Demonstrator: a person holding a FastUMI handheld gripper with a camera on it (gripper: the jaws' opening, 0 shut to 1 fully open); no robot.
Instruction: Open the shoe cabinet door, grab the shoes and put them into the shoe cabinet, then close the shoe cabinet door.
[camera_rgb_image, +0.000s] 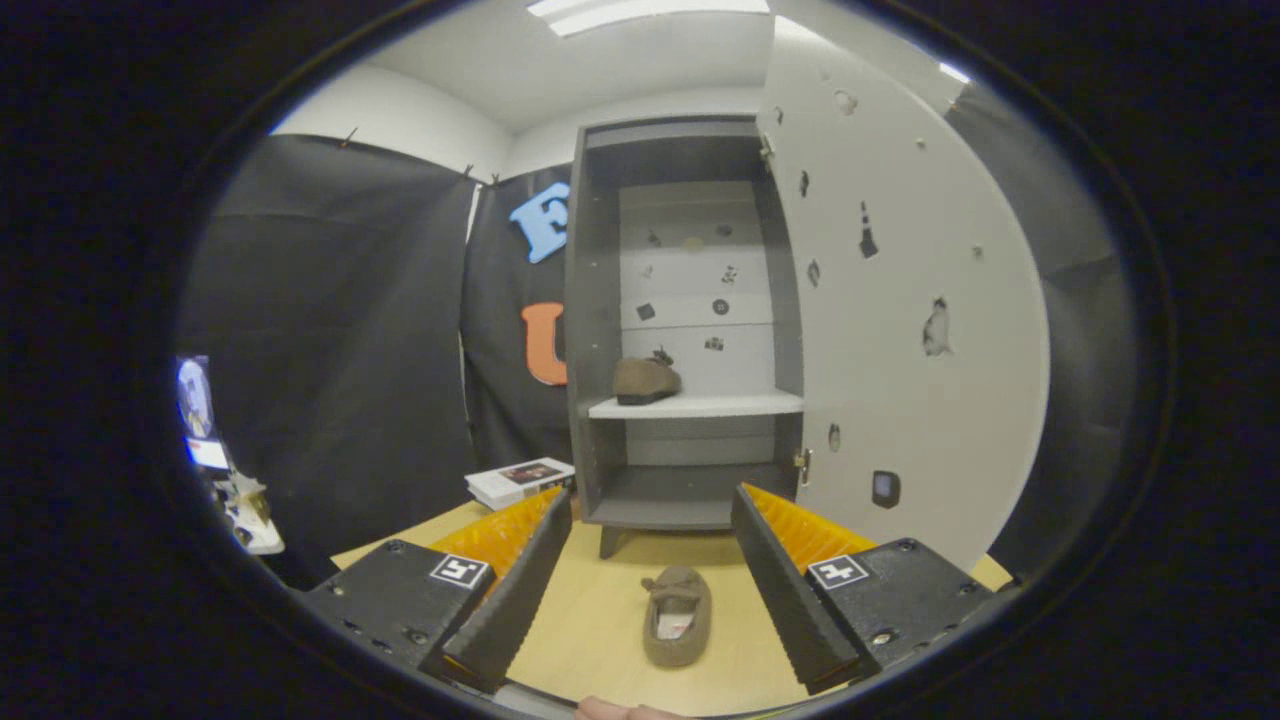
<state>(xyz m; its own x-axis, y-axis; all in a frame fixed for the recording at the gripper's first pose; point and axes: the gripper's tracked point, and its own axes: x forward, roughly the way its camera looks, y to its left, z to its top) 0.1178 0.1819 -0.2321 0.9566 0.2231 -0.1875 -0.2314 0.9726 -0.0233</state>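
The grey shoe cabinet (600, 330) stands ahead on the wooden table, its white door (900, 320) swung wide open to the right. One brown shoe (645, 380) rests on the cabinet's white middle shelf (730, 405). A second brown shoe (677, 615) lies on the table between my fingers, toe pointing away, touching neither finger. My gripper (655, 505) is open, and nothing is held between its fingers.
A white box or stack of booklets (518, 481) lies on the table left of the cabinet. The light wooden tabletop (590, 620) runs to an edge on the left. The cabinet's bottom compartment (680, 495) holds nothing. Clutter (240, 505) sits far left beyond the table.
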